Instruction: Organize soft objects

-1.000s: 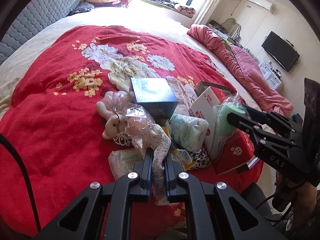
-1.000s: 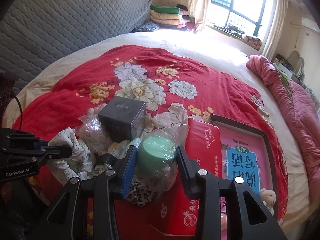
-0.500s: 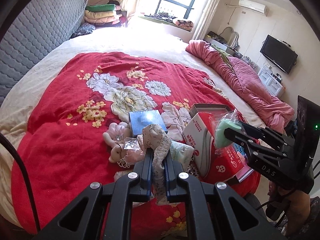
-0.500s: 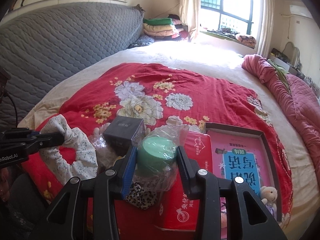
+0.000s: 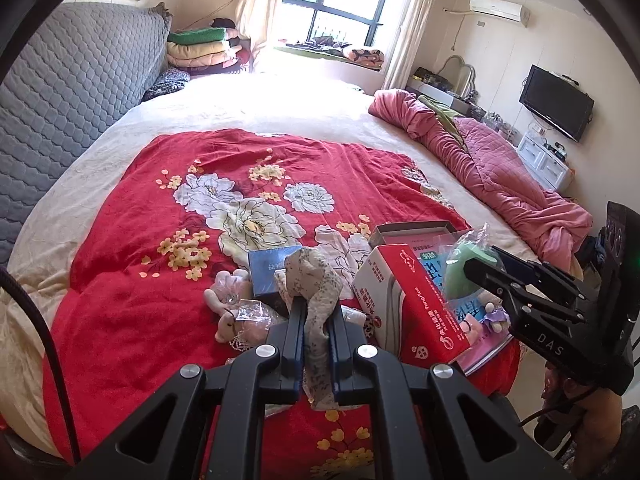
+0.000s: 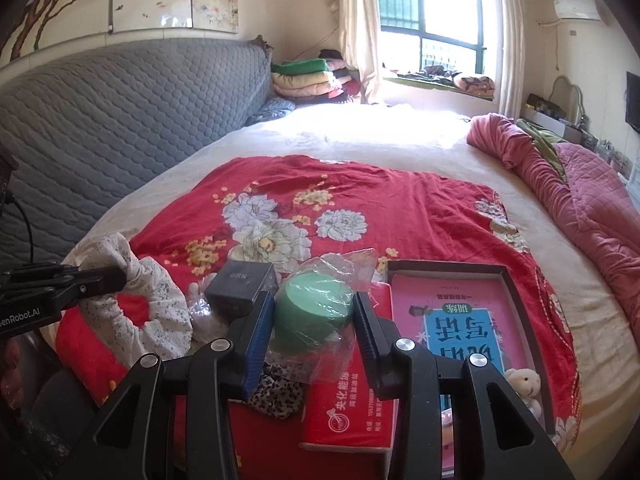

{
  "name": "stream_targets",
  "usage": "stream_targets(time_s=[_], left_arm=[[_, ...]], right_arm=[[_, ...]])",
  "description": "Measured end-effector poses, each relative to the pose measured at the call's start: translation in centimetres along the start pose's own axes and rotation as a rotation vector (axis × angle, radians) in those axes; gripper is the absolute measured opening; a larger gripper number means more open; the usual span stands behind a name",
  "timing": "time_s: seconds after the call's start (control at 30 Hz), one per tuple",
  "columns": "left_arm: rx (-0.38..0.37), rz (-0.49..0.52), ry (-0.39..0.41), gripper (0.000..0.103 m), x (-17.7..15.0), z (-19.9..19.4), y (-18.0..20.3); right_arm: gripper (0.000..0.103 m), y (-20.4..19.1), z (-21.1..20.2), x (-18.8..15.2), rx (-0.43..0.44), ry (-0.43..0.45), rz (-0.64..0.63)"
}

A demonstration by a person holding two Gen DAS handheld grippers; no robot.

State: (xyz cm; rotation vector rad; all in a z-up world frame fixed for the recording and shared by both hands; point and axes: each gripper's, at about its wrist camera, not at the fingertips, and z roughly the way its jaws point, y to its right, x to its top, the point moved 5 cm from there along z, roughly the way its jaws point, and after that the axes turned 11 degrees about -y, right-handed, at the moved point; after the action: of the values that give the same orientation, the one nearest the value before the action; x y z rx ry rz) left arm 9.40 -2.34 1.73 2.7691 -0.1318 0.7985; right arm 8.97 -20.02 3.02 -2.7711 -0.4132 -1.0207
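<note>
My left gripper (image 5: 315, 312) is shut on a white floral scrunchie (image 5: 316, 280), lifted above the pile; in the right wrist view the scrunchie (image 6: 156, 312) hangs as a loop from the left gripper (image 6: 116, 276). My right gripper (image 6: 314, 312) is shut on a green round sponge in a clear plastic bag (image 6: 314, 308), held over the red box. The same bagged sponge (image 5: 464, 268) shows in the left wrist view at the right gripper (image 5: 480, 268). A pink plush toy in plastic wrap (image 5: 240, 312) lies on the red floral blanket (image 5: 160, 240).
A dark blue box (image 5: 272, 272), a red carton (image 5: 412, 300), an open tray with a pink book (image 6: 452, 320), a small white plush (image 6: 524, 384) and a leopard-print piece (image 6: 276, 392) crowd the near edge. A pink quilt (image 5: 500, 176) lies right, a grey headboard (image 6: 120, 112) left.
Both grippers have risen with their loads. The scrunchie came up off the pile and now hangs free as a loop. The bagged sponge stays clamped in the right gripper.
</note>
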Motion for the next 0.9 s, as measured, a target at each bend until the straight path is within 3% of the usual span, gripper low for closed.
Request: stream_targets(time_s=[0.47,0.9], left_arm=[[-0.043,0.109,0.028,0.010,2.5,-1.7,7.6],[-0.075,0.229,0.007,0.010,4.0,-0.3,15.2]], right_arm=[[0.042,5.8,-5.4,-0.1,-0.052,0.109,0.120],[0.042,11.7,-7.2,-1.8,-0.094,0.148,0.242]])
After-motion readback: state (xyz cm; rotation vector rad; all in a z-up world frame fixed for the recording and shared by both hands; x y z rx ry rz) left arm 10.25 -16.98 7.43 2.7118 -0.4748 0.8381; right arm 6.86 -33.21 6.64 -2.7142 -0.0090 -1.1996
